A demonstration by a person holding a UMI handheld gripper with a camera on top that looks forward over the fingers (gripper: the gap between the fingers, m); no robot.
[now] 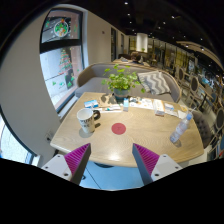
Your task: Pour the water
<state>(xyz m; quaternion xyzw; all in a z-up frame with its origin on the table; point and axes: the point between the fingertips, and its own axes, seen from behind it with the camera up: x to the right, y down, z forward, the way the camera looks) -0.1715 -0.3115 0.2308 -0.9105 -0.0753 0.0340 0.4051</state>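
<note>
A light wooden table (130,142) lies ahead of my gripper (111,158). On its left part stands a mug (87,119) with a dark rim. A clear plastic water bottle (180,128) stands near the table's right edge. A round red coaster (118,128) lies in the middle, between the two. My fingers, with their magenta pads (77,156), are spread wide apart at the table's near edge and hold nothing. A blue seat shows between them, below the table edge.
A potted green plant (122,83) stands at the table's far side with papers or booklets (150,103) around it. Cushioned seats (155,80) lie beyond. A window with a poster (60,60) fills the wall to the left.
</note>
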